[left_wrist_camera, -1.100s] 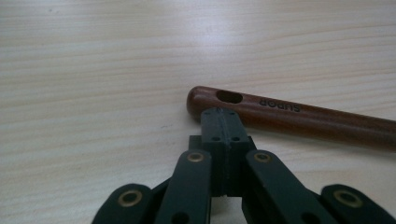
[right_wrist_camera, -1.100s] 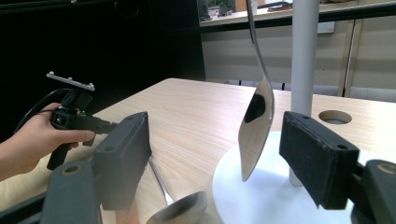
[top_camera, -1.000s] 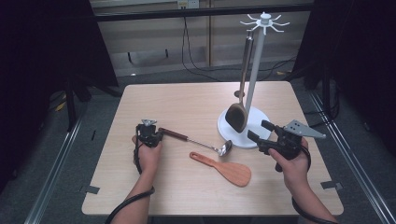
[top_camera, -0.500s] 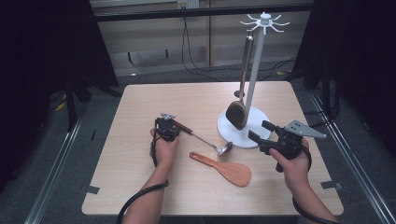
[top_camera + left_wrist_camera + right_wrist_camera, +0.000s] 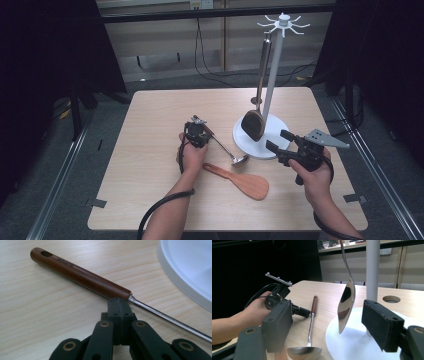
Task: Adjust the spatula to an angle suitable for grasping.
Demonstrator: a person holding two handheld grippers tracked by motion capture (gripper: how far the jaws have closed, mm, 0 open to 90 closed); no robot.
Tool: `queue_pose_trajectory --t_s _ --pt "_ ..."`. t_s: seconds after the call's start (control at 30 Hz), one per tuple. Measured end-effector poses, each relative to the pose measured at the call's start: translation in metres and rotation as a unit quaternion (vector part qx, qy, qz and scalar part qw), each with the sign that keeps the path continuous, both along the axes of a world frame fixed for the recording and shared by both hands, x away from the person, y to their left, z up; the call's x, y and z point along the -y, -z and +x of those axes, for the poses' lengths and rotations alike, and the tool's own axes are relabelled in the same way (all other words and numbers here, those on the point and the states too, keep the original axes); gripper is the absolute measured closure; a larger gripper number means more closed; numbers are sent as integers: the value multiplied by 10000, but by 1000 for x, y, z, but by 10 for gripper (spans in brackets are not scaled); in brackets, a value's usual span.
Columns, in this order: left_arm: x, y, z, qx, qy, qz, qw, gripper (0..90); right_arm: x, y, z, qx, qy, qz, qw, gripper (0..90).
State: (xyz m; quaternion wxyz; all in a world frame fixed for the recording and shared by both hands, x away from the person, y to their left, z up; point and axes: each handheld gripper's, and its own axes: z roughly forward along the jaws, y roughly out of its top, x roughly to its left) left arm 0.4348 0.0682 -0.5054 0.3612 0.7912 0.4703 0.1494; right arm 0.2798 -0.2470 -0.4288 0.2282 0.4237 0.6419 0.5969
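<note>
The left gripper (image 5: 119, 305), jaws pressed together, noses against a ladle (image 5: 82, 276) lying just ahead on the table (image 5: 150, 165). It should spread squarely over the wooden handle before lifting. The right gripper (image 5: 278, 141) waits spread beside the rack (image 5: 270, 80).

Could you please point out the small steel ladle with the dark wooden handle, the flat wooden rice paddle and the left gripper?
Steel ladle with dark wooden handle (image 5: 80, 275): left gripper view, mid-handle.
Flat wooden rice paddle (image 5: 252, 186): high view, blade.
Left gripper (image 5: 119, 305): left gripper view, shut jaw tips.
</note>
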Motion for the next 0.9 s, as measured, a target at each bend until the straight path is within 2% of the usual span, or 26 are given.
queue_pose_trajectory --t_s 0.03,0.1,0.13,0.2,0.27,0.3,0.37,0.43,0.53,0.57,0.63,0.67,0.73,0.83,0.9 --pt "1 -1 -1 2 16 22 10000 900 0 0 0 -6 1 20 10000 245" --pt "4 -1 -3 55 -67 -125 9999 900 0 -1 -1 0 7 13 10000 245" --pt "3 -3 -4 66 -8 -69 10000 883 0 -1 -1 -4 11 28 10000 245" --pt "4 -4 -7 105 -127 -233 9996 831 0 -1 -1 -14 16 32 10000 245" --pt "7 -7 -10 186 -142 -190 9995 806 -1 -1 -1 -9 13 40 10000 245" --pt "9 -8 -11 238 -166 -187 9994 745 -1 -1 -1 -12 7 49 10000 245" --pt "13 -10 -13 219 -190 -258 9992 696 -3 -1 -1 -22 -6 80 10000 245" --pt "18 -10 -15 230 -230 -255 9991 598 -5 -1 -2 -24 -23 64 10000 245" --pt "28 -7 -16 213 -270 -160 9993 495 -7 -1 -2 -10 -68 1 10000 245" --pt "29 -7 -16 170 -209 -28 9996 480 -8 -1 -2 -15 -84 16 10000 245" --pt "34 -4 -17 191 -170 115 9996 458 -8 -1 -2 -18 -99 -13 9999 245" --pt "36 -2 -17 169 -179 99 9996 449 -9 0 -2 -24 -113 -28 9999 244" --pt "37 0 -18 133 -147 193 9996 447 -8 0 -2 -23 -110 -38 9999 243" --pt "40 -1 -18 97 -228 109 9996 459 -8 -1 -3 -20 -83 -30 10000 243" --pt "38 -2 -18 50 -190 211 9996 487 -7 -1 -3 -13 -90 -37 10000 244"
